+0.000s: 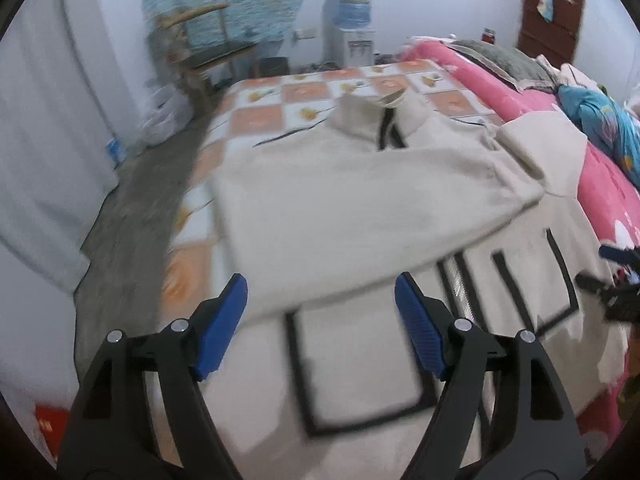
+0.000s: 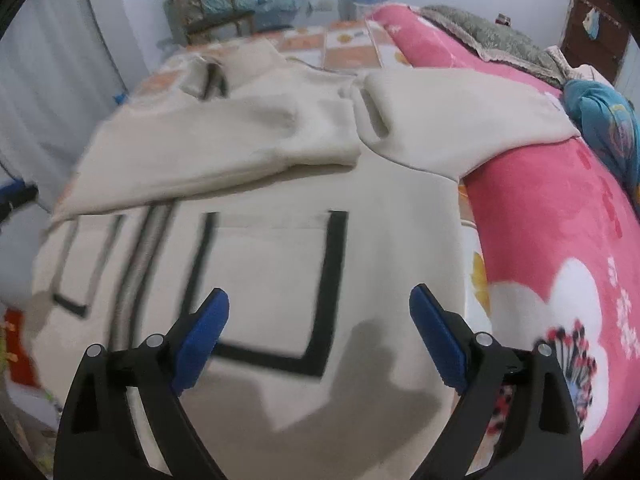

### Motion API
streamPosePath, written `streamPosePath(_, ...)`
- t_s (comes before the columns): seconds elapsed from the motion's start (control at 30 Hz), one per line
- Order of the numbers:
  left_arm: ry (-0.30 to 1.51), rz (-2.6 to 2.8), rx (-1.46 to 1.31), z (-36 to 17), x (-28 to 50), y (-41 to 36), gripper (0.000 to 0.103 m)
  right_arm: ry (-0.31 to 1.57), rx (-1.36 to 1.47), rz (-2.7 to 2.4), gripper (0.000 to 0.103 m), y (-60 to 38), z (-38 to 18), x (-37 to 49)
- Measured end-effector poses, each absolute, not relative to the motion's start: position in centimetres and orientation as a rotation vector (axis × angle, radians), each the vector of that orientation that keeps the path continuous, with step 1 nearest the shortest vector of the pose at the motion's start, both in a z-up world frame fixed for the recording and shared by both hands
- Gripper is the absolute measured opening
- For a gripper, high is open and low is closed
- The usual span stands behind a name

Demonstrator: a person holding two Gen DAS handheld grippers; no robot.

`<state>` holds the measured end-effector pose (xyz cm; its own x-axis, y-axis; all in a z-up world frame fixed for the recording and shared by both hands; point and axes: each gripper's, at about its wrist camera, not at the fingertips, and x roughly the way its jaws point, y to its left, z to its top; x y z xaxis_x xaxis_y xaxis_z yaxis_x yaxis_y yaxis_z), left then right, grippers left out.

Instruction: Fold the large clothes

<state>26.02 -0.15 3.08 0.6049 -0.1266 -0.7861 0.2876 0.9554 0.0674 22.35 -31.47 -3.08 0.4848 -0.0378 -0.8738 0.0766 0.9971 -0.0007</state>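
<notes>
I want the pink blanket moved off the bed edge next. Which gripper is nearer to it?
Right. The right gripper hangs over the jacket beside the pink blanket. The left gripper is over the jacket's opposite half, farther from it.

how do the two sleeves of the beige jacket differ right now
The left-side sleeve is folded across the chest of the beige jacket and covers the tops of the black-outlined pockets. The right-side sleeve lies out to the side, its far end on the pink blanket, not folded in. Both are plain beige, and neither is held.
</notes>
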Motion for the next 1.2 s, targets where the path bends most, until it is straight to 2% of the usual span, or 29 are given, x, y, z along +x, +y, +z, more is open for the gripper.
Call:
streamPosePath(0.1, 0.901, -0.239, 0.230, 1.4, 29.1, -4.1, 0.073, 1.108, 0.013, -0.073, 0.090, -31.6, -5.3, 23.6)
streamPosePath(0.17, 0.903, -0.224, 0.248, 0.3, 30.6, -6.1, 0.073, 1.121, -0.031, -0.069, 0.097, -31.4, -6.8, 24.2)
streamPosePath(0.2, 0.901, -0.221, 0.254, -0.2, 31.2, -6.9, 0.073, 1.116, -0.056, -0.063, 0.097, -31.2, -7.0, 24.2)
streamPosePath(0.57, 0.925, -0.215, 0.334, -5.2, 34.7, -12.1, 0.074, 1.169, -0.095, 0.057, 0.098, -32.0, -6.8, 24.5)
streamPosePath(0.67, 0.917, -0.207, 0.327, -5.4, 34.9, -12.0, 0.078, 1.192, -0.031, 0.124, 0.098, -33.3, -5.4, 24.7)
streamPosePath(0.83, 0.919, -0.217, 0.259, -5.9, 35.3, -10.9, 0.085, 0.995, 0.104, -0.009, 0.097, -41.2, 1.2, 25.3)
streamPosePath(1.0, 0.946, -0.224, 0.125, -6.5, 36.1, -9.1, 0.093, 0.917, 0.301, -0.162, 0.097, -52.5, 3.4, 28.4)
streamPosePath(1.2, 0.918, -0.217, 0.136, -6.8, 35.8, -9.2, 0.096, 0.914, 0.610, -0.328, 0.080, -65.3, 1.1, 34.1)
